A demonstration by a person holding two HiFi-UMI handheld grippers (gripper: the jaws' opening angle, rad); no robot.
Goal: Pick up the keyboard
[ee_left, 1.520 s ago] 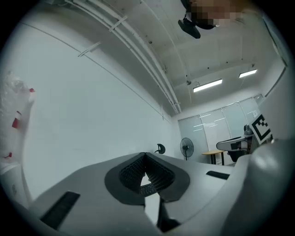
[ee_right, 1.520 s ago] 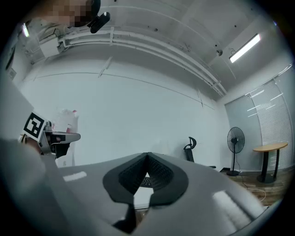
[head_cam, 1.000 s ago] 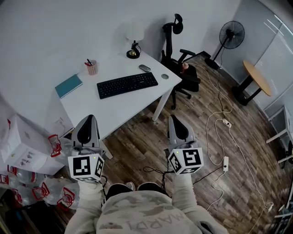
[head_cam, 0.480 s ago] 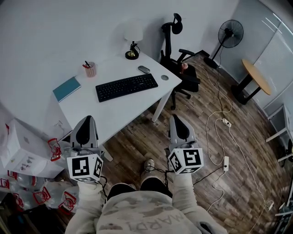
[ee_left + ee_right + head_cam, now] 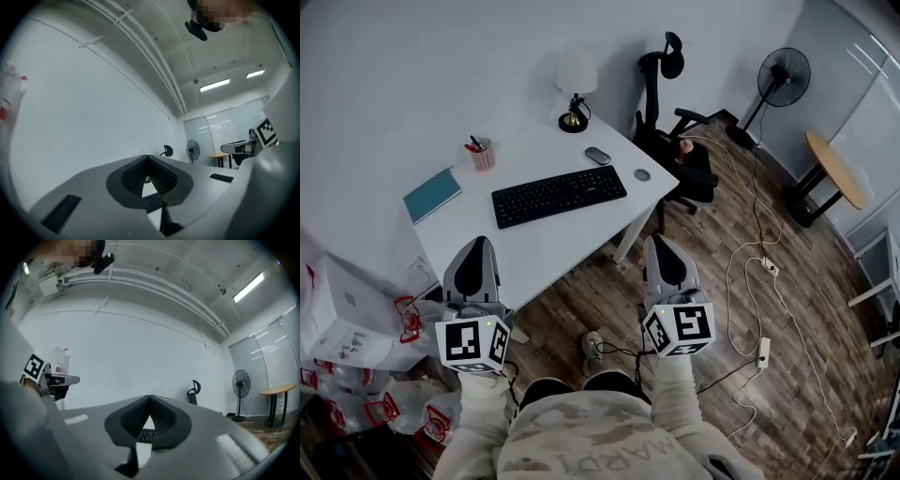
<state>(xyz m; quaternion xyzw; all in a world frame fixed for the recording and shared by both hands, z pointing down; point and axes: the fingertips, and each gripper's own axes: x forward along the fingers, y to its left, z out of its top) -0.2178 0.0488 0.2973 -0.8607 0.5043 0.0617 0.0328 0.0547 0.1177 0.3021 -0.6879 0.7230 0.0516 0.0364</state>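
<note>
Black keyboard, flat, slightly skewed on white desk; w/ numpad, prob.

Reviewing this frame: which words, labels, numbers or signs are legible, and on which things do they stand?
"ARD": roughly, pale upside-down letters on the person's camouflage top, only partly legible.
Key legends on the black keyboard: too small to read.
Print on the white cardboard boxes: blurred, unreadable.
Marker cubes on the left gripper and right gripper: square patterns, no words.

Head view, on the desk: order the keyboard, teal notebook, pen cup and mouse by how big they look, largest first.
1. keyboard
2. teal notebook
3. pen cup and mouse: these look about alike, too close to rank.
</note>
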